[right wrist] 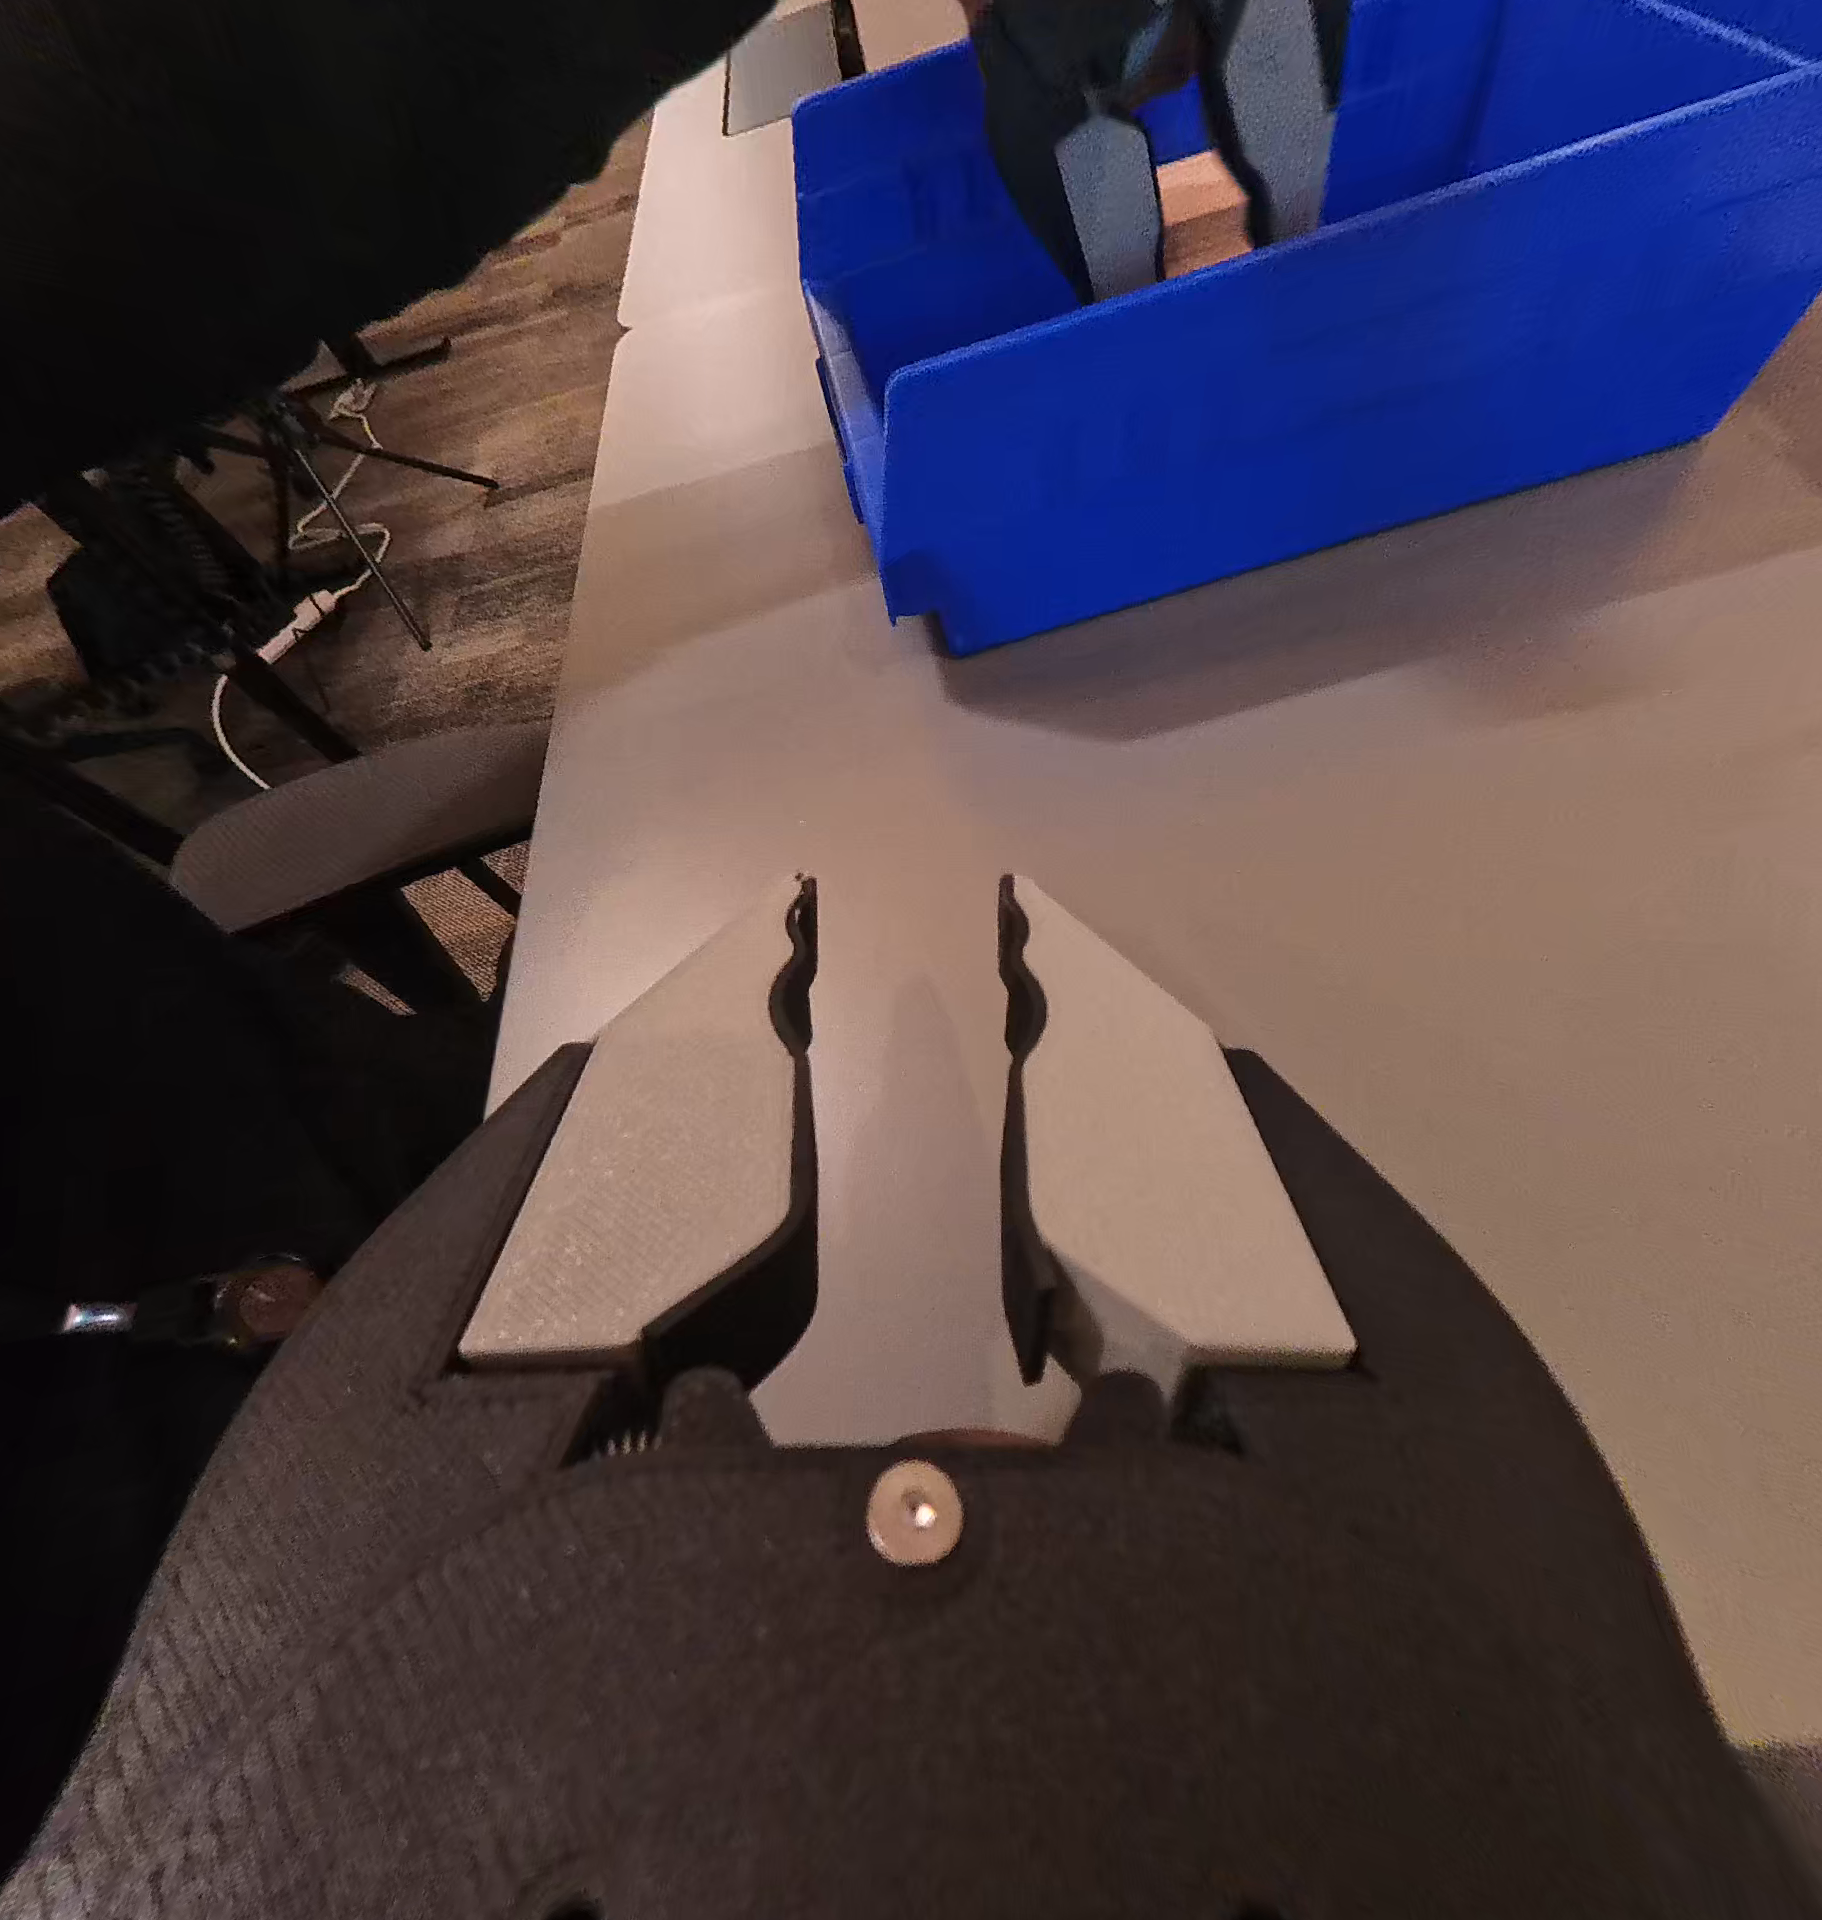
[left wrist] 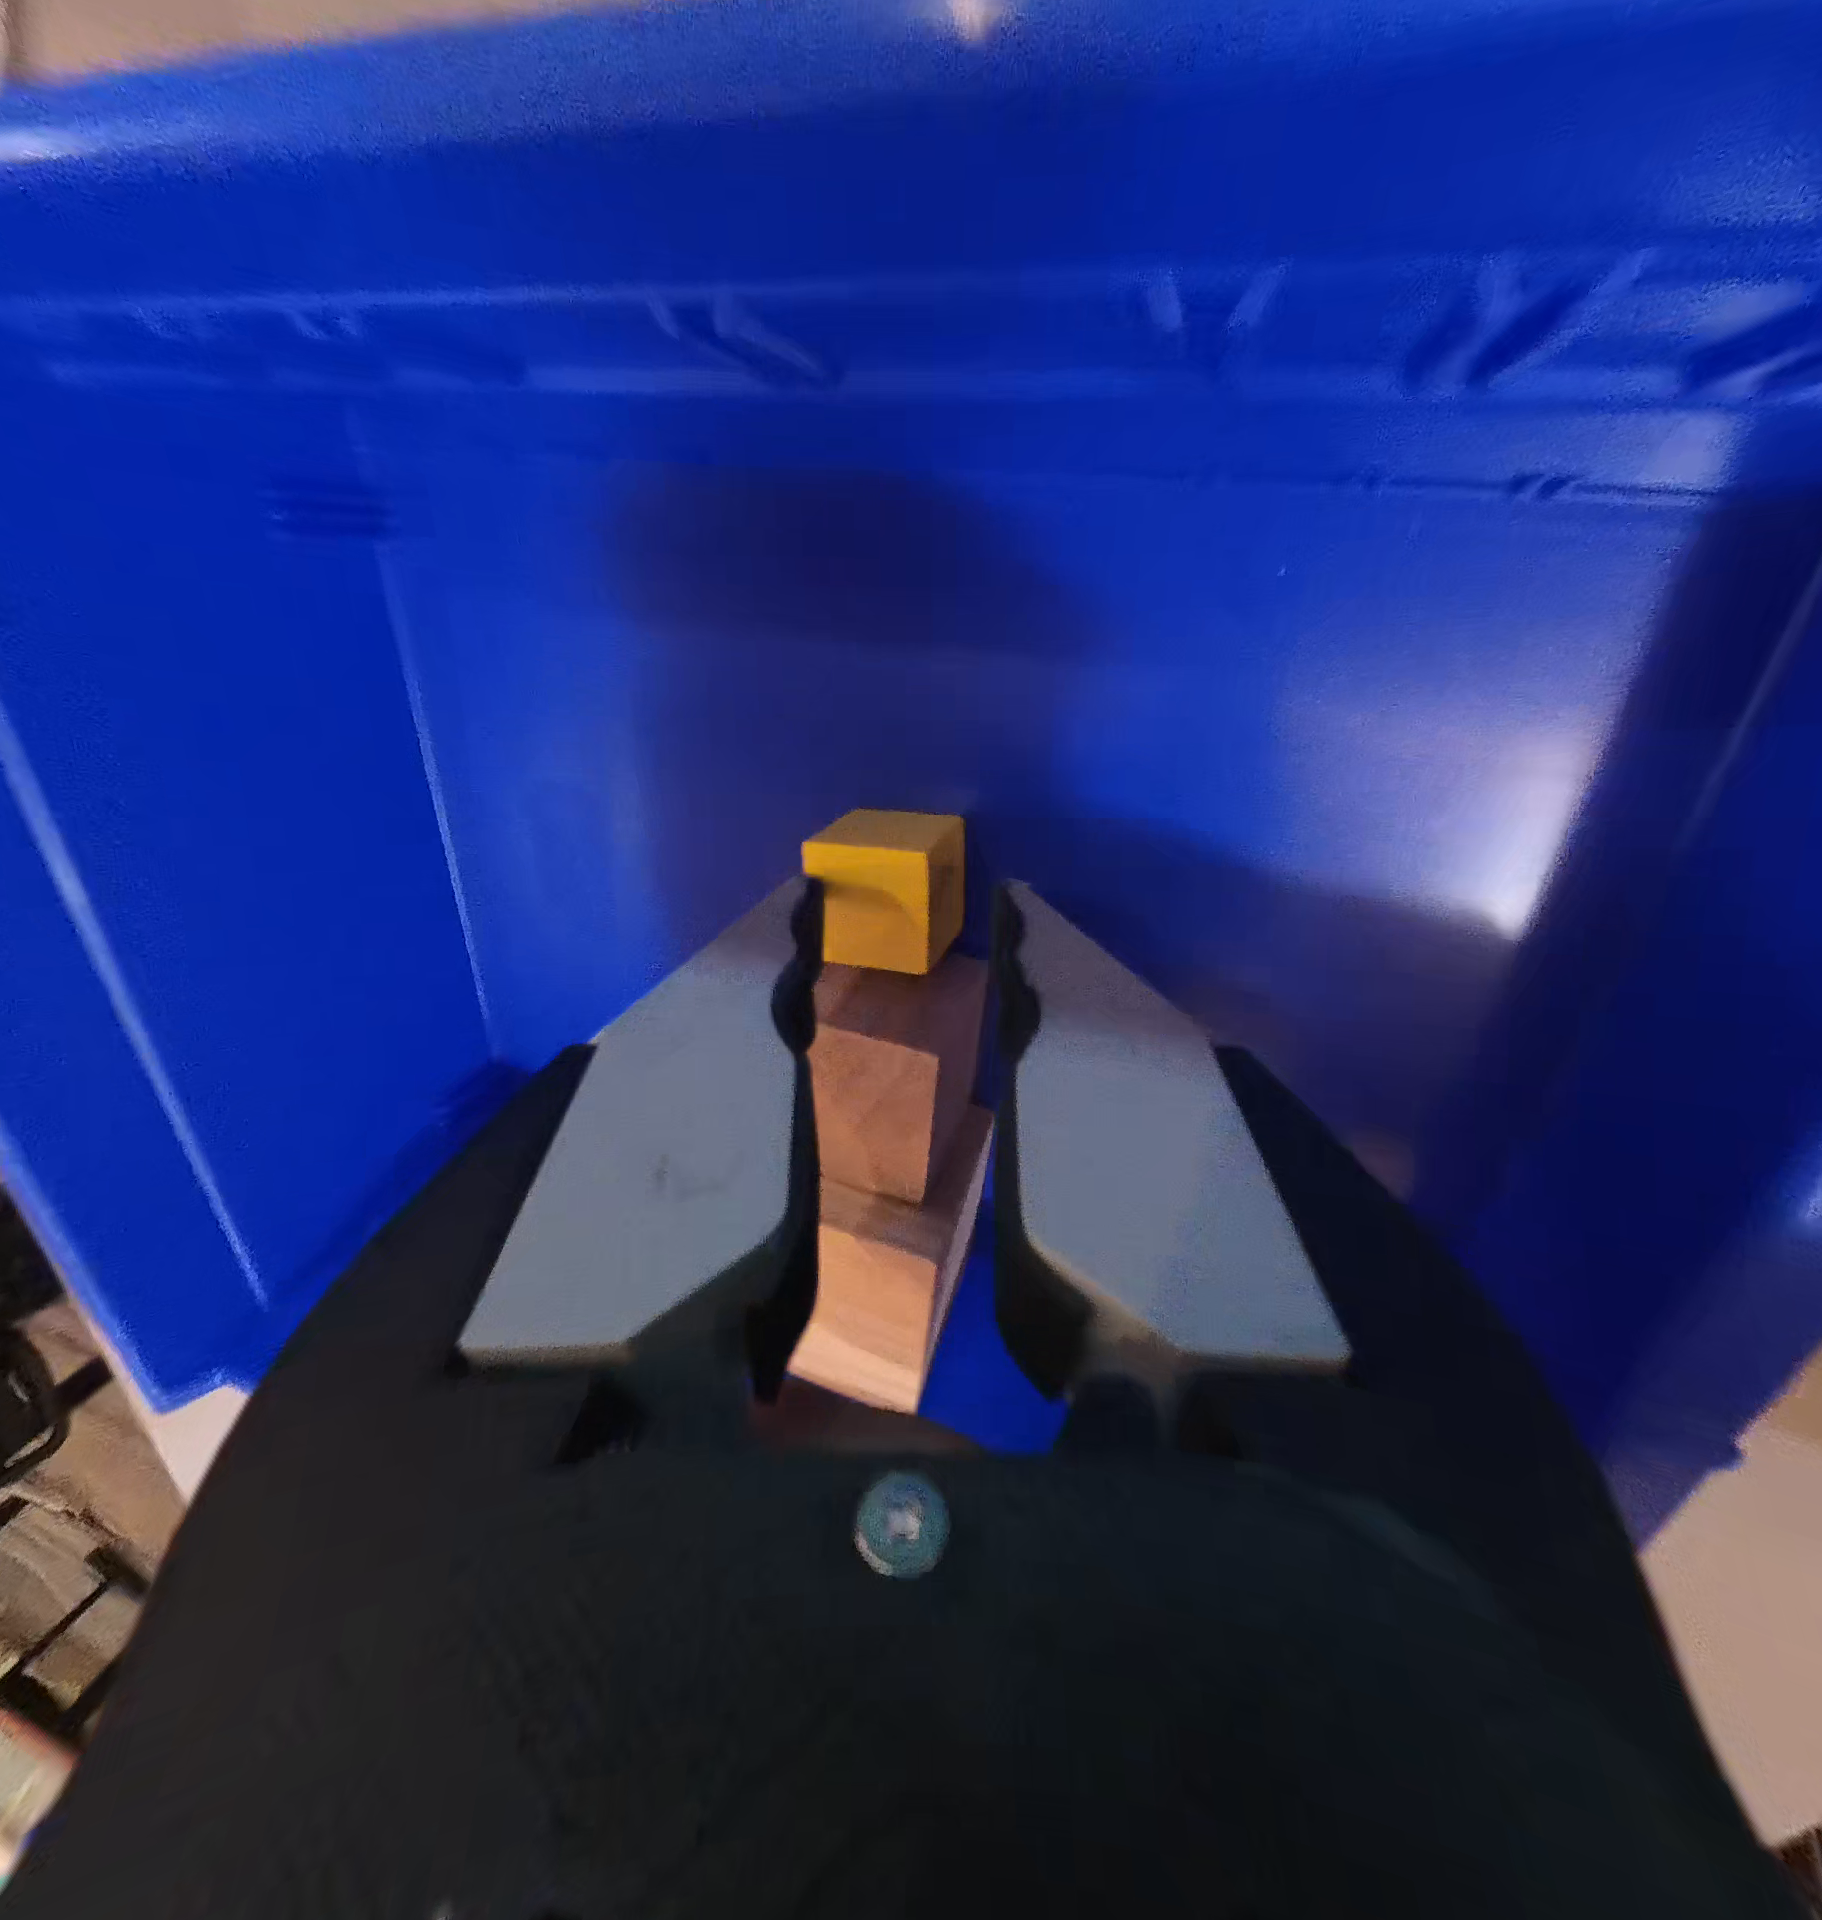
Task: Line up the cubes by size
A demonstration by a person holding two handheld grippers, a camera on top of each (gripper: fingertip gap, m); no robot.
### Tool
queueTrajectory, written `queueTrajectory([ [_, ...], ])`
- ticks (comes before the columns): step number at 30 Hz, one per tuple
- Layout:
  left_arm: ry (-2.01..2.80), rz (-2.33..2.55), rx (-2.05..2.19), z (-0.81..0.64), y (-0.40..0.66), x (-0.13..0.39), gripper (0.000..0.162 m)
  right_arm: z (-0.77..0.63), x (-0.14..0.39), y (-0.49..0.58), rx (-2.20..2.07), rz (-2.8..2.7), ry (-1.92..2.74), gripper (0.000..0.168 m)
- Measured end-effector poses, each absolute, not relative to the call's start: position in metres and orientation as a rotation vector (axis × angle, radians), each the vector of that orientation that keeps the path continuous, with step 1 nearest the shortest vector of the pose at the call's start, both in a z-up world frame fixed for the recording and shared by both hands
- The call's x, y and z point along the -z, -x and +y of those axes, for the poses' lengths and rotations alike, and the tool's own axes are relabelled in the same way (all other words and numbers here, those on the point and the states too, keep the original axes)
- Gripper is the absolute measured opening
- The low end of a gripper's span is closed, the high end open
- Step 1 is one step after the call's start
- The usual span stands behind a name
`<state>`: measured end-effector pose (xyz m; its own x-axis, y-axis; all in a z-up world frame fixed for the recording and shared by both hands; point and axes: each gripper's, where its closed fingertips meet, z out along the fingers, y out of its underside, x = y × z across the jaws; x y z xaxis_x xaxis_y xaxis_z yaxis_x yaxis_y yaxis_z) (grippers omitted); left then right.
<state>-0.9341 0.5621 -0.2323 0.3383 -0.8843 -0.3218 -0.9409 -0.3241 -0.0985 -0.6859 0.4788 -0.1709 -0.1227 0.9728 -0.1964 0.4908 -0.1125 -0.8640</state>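
In the left wrist view, my left gripper (left wrist: 902, 894) is open inside a blue bin (left wrist: 1302, 623), its fingers on either side of three cubes lined up on the bin floor. A small yellow cube (left wrist: 886, 894) is farthest, at the fingertips. A dark brown wooden cube (left wrist: 876, 1101) comes after it, then a larger light wooden cube (left wrist: 876, 1299) nearest the camera. The frame is blurred. In the right wrist view, my right gripper (right wrist: 902, 894) is open and empty above the grey table (right wrist: 1302, 935). The left gripper (right wrist: 1146, 156) shows there inside the bin (right wrist: 1302, 416), over a wooden cube (right wrist: 1203, 234).
The bin's far and right walls stand close around the cubes. A second blue bin (right wrist: 1613, 83) sits behind the first. The table's left edge (right wrist: 564, 644) drops to a floor with a chair (right wrist: 346, 821), stands and cables. A person's dark sleeve fills the left side.
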Motion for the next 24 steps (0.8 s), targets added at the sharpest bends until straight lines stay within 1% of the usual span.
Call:
queueTrajectory([
  [1, 2.346, 1.654, -0.345, 0.567, 0.939, 0.237, 0.040, 0.480, 0.170, 0.685, -1.177, -1.632, 1.619, 0.032],
  [2, 2.367, 1.672, -0.373, 0.570, 0.943, 0.243, 0.028, 0.480, 0.169, 0.684, -1.170, -1.630, 1.615, 0.032],
  [6, 2.360, 1.684, -0.257, 0.570, 0.932, 0.245, 0.026, 0.478, 0.168, 0.682, -1.140, -1.647, 1.589, 0.032],
  [9, 2.255, 1.682, -0.308, 0.569, 0.930, 0.238, 0.026, 0.477, 0.167, 0.682, -1.140, -1.643, 1.583, 0.031],
  [12, 2.071, 1.563, -0.383, 0.569, 0.918, 0.209, 0.026, 0.474, 0.160, 0.685, -1.190, -1.616, 1.565, 0.031],
  [15, 1.786, 1.370, -0.464, 0.560, 0.890, 0.153, 0.026, 0.471, 0.150, 0.687, -1.278, -1.574, 1.540, 0.032],
  [18, 1.521, 1.276, -0.310, 0.515, 0.827, 0.110, 0.026, 0.467, 0.135, 0.692, -1.397, -1.508, 1.500, 0.035],
  [21, 1.298, 1.307, -0.173, 0.464, 0.761, 0.093, 0.025, 0.455, 0.116, 0.694, -1.603, -1.448, 1.448, 0.039],
  [24, 1.145, 1.316, -0.087, 0.432, 0.715, 0.084, 0.025, 0.441, 0.103, 0.693, -1.784, -1.419, 1.391, 0.038],
])
